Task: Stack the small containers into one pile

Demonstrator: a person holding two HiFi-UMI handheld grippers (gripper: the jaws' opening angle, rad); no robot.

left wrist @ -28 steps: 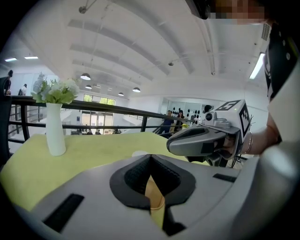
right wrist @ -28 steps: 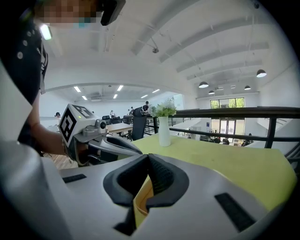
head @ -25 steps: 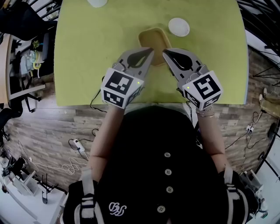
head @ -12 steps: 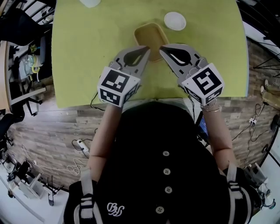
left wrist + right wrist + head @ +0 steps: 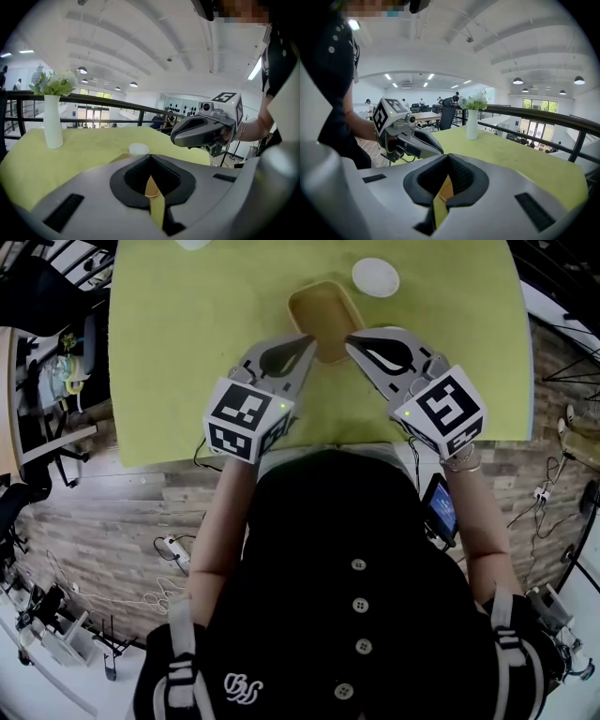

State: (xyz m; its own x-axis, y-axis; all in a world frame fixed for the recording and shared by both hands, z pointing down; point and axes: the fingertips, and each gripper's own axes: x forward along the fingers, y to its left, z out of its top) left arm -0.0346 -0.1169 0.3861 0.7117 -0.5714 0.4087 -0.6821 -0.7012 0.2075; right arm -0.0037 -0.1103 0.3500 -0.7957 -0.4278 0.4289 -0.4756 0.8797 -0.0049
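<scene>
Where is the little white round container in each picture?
Head view: the white round container sits near the top, right of middle, just beyond the tan container.
Left gripper view: the white round container is a little left of and below the centre, far across the table.
Right gripper view: not in it.
Shared landmark: the yellow-green table shows in all three views.

You are looking over one green table (image 5: 178,362) carrying one tan rectangular container (image 5: 323,315), one small white round container (image 5: 375,277) and one white vase of flowers (image 5: 52,127). You are holding two grippers: left gripper (image 5: 312,337), right gripper (image 5: 349,336).
</scene>
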